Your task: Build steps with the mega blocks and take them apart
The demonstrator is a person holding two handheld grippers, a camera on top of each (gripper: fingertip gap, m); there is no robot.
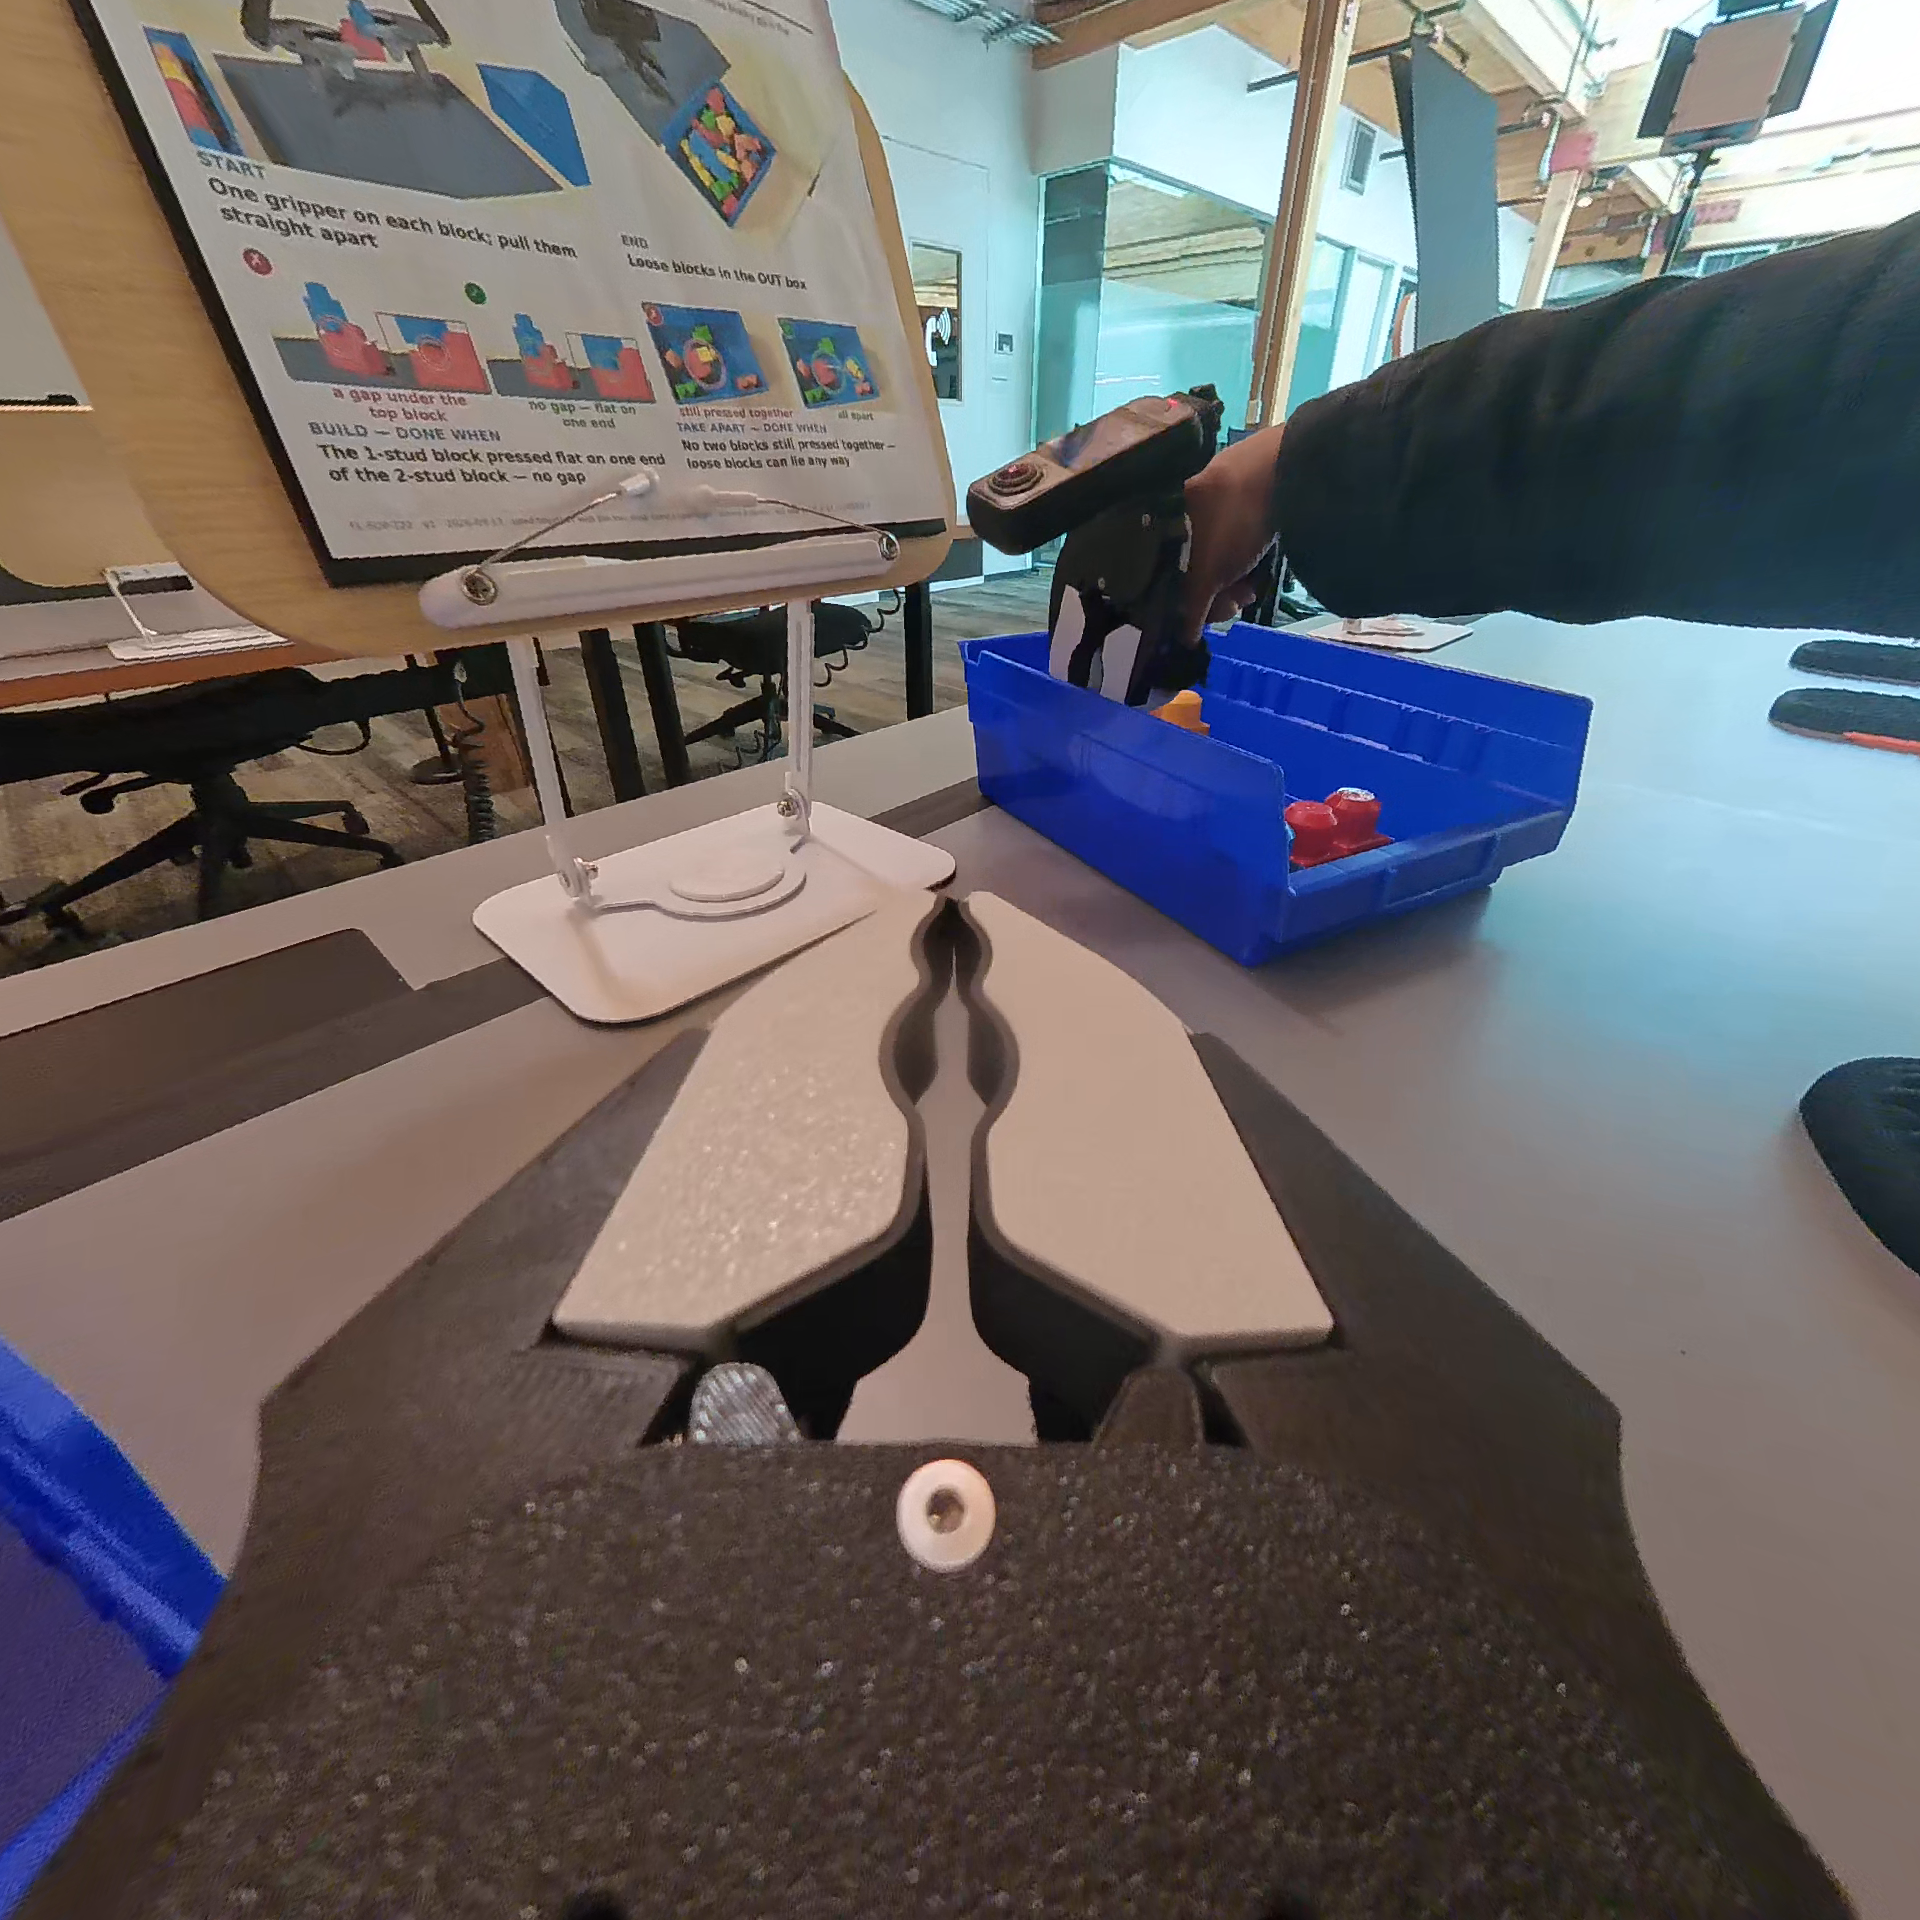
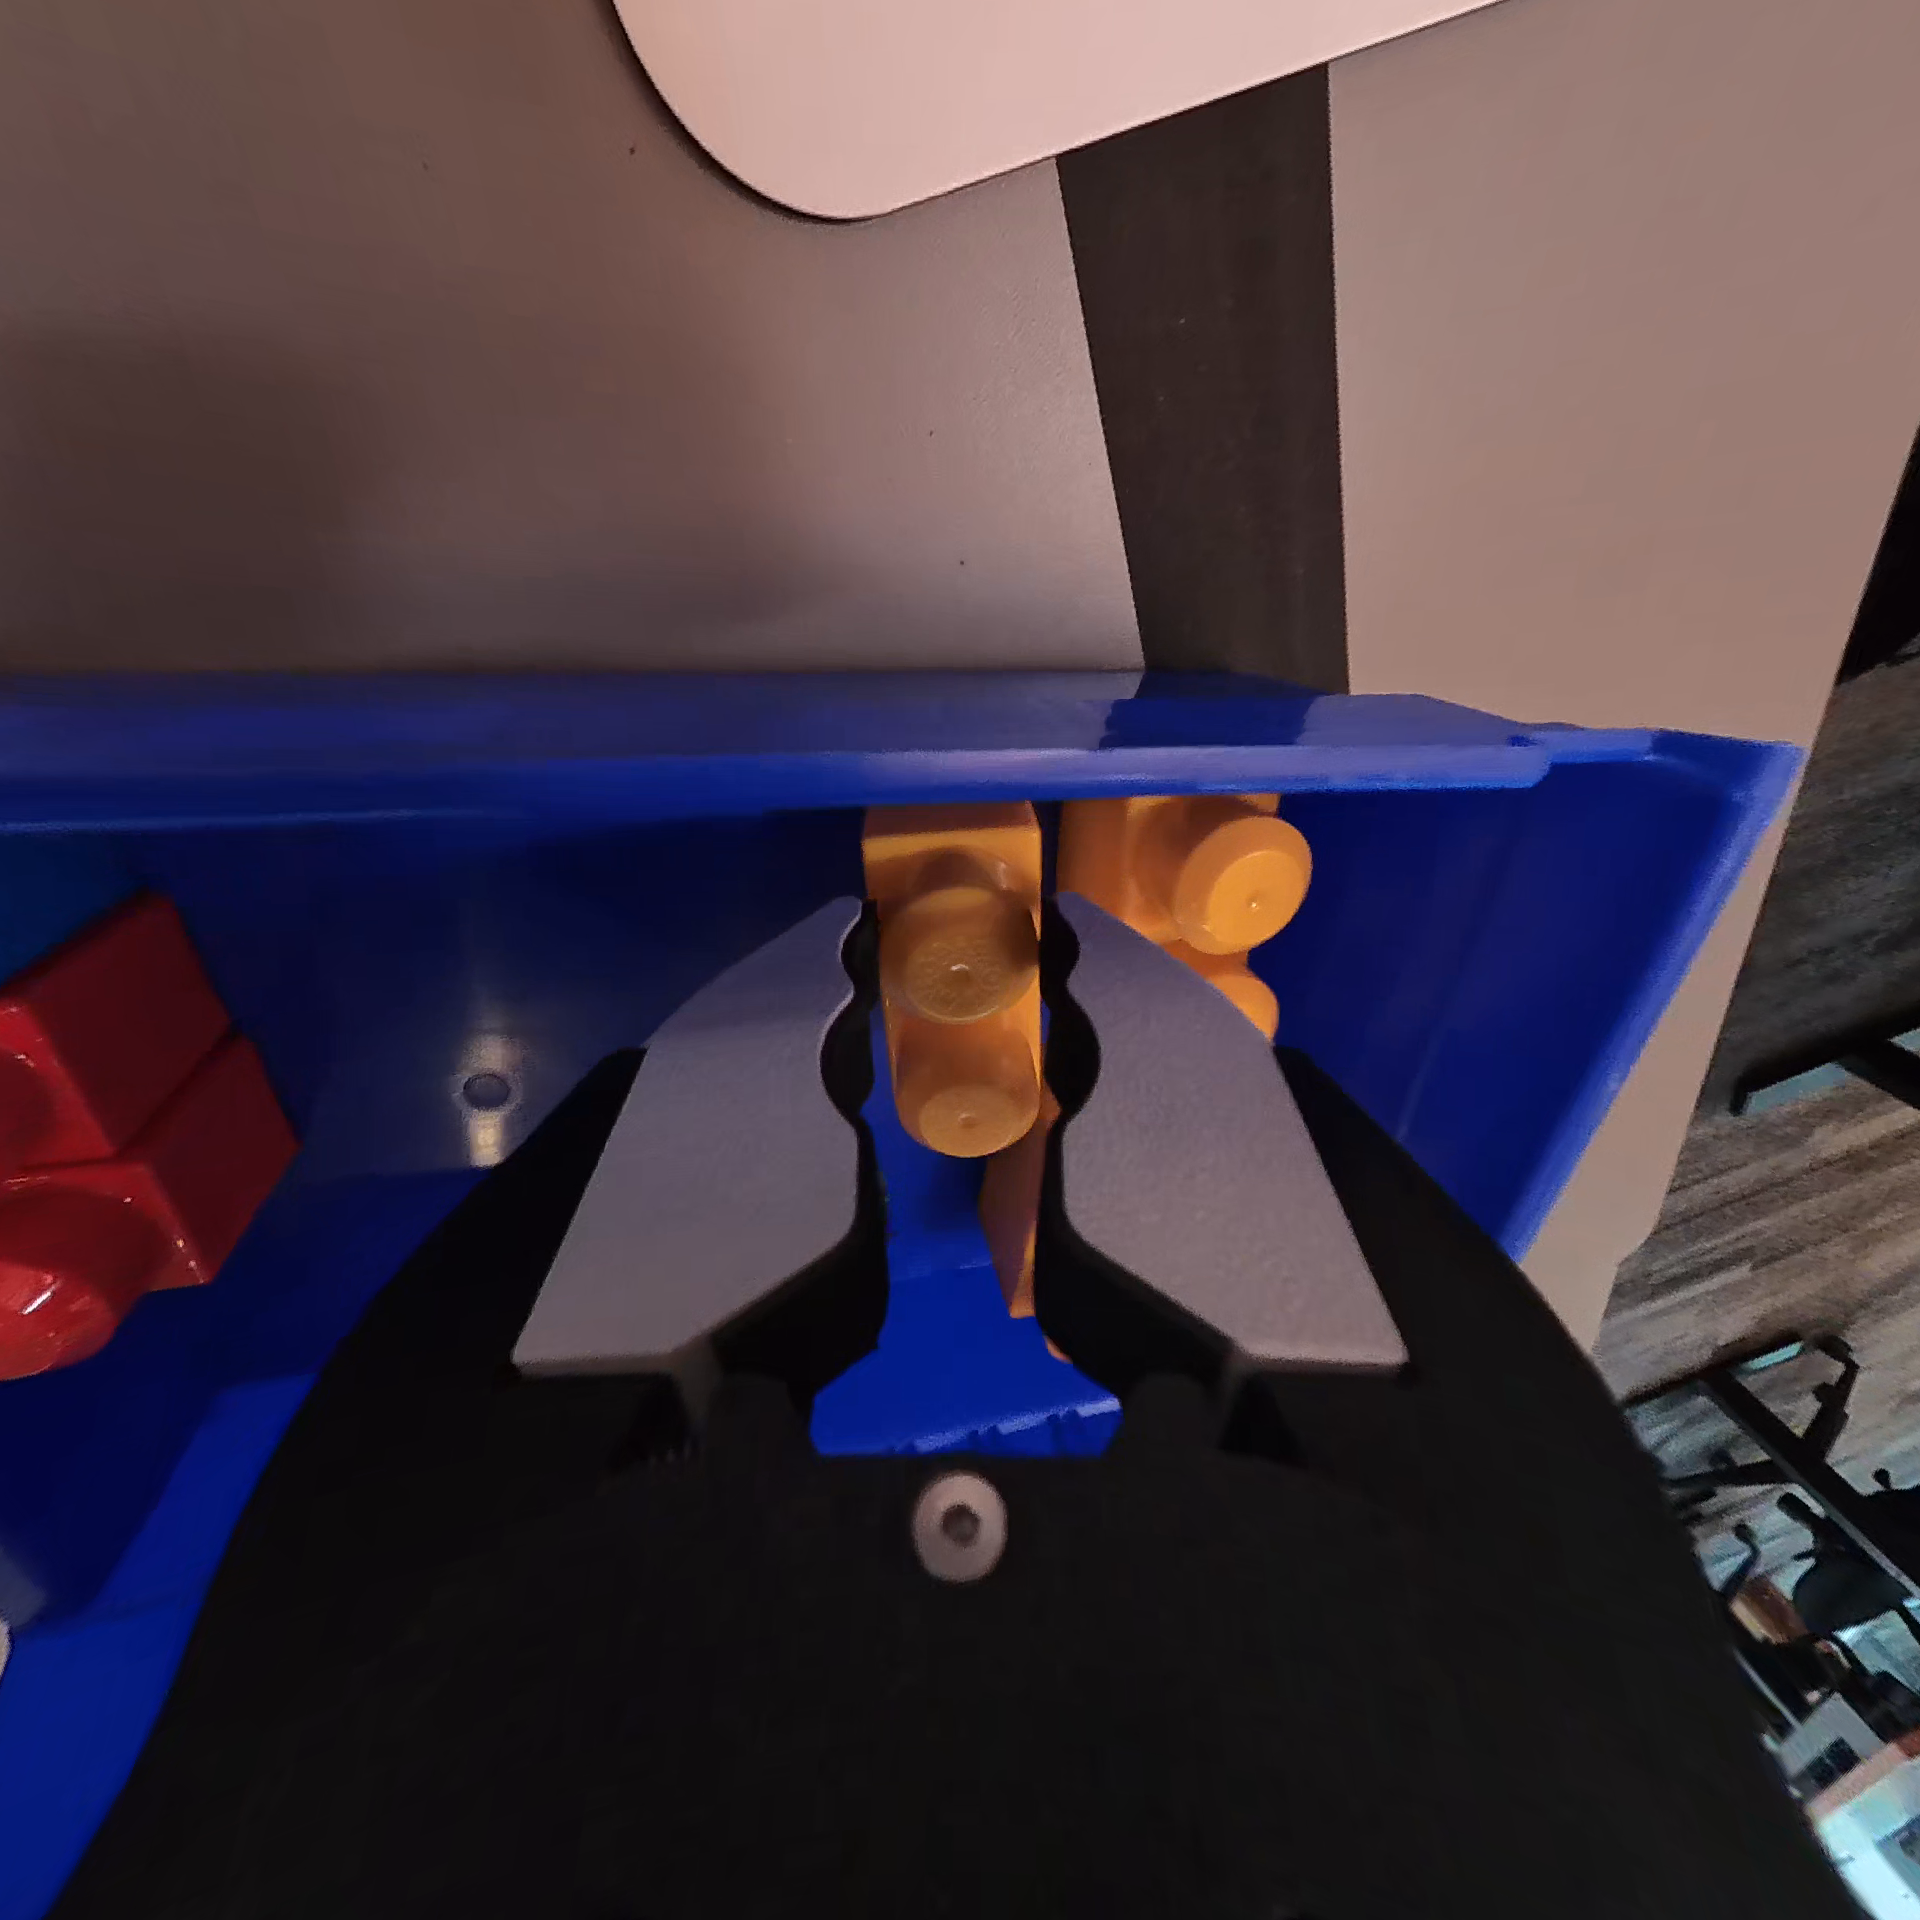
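My right gripper [image 2: 956,935] reaches into a blue bin [image 2: 727,748] and is closed around an orange two-stud block [image 2: 966,1039], with one finger on each side of it. A second orange block [image 2: 1226,883] lies just to its right against the bin wall. A red block [image 2: 114,1122] lies further left in the same bin. In the left wrist view, the right gripper [image 1: 1164,686] dips into the bin [image 1: 1143,831] beside the orange block [image 1: 1181,712] and the red block [image 1: 1335,826]. My left gripper [image 1: 954,920] is shut and empty above the grey table.
An instruction sheet on a white stand [image 1: 707,914] is just ahead of my left gripper. Another blue bin's corner [image 1: 73,1538] is at lower left. Black pads [image 1: 1870,1153] lie on the table [image 1: 1558,1039] to the right. A dark strip [image 2: 1216,416] crosses the table. The grippers' ends are close to 40 centimeters from one another.
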